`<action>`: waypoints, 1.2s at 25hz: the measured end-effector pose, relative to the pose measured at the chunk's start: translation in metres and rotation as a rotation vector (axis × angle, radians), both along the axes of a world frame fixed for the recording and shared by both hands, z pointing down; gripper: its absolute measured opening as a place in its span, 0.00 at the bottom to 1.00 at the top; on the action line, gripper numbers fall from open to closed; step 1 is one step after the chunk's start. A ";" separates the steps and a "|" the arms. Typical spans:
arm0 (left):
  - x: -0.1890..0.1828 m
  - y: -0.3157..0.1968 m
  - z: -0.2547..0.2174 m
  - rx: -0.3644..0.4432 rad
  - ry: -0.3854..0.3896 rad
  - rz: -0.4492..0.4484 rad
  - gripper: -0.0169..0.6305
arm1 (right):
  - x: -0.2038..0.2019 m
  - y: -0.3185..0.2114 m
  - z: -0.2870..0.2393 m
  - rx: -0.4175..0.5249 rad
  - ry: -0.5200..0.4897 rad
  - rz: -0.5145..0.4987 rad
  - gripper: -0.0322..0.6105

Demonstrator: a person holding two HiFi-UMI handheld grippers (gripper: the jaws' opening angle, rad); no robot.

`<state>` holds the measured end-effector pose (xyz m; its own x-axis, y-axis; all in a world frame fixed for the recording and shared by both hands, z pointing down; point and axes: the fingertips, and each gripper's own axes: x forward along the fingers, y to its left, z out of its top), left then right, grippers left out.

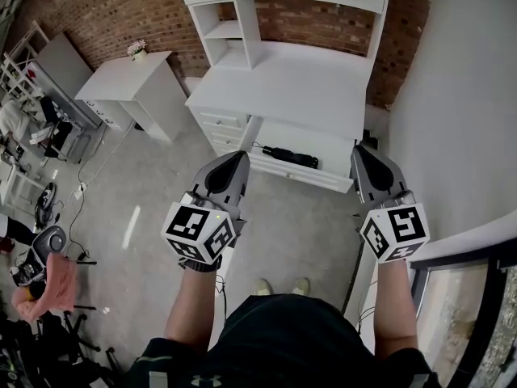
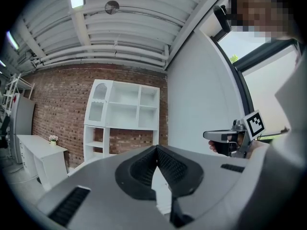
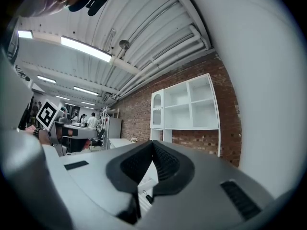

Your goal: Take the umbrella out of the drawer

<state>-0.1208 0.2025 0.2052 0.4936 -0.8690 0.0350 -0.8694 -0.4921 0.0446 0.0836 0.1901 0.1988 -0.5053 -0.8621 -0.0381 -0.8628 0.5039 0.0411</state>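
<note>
Left tool [image 1: 240,157]: held level short of the drawer, jaws closed together, nothing gripped.
Umbrella [image 1: 289,157]: seen lying folded in the open drawer [image 1: 327,145], untouched.
Right tool [image 1: 363,150]: held level, jaws closed together, nothing gripped.
Progress: drawer already open; reaching, gripping and lifting out are judged still undone.

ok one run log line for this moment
phase: pre-reach | drawer: open | umbrella: lying in drawer, untouched | left hand-held gripper: shut, empty | right hand-held gripper: shut, empty
</note>
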 end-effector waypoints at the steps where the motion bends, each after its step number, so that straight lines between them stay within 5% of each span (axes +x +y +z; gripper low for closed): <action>1: 0.003 0.001 0.000 0.001 -0.003 0.002 0.04 | 0.003 0.002 0.000 0.000 -0.002 -0.001 0.05; 17: 0.031 -0.011 0.018 -0.007 -0.026 0.019 0.04 | 0.024 -0.005 0.014 0.004 -0.024 -0.032 0.06; 30: 0.022 -0.105 0.053 -0.057 -0.042 0.129 0.04 | 0.002 -0.091 0.034 -0.049 -0.013 0.032 0.06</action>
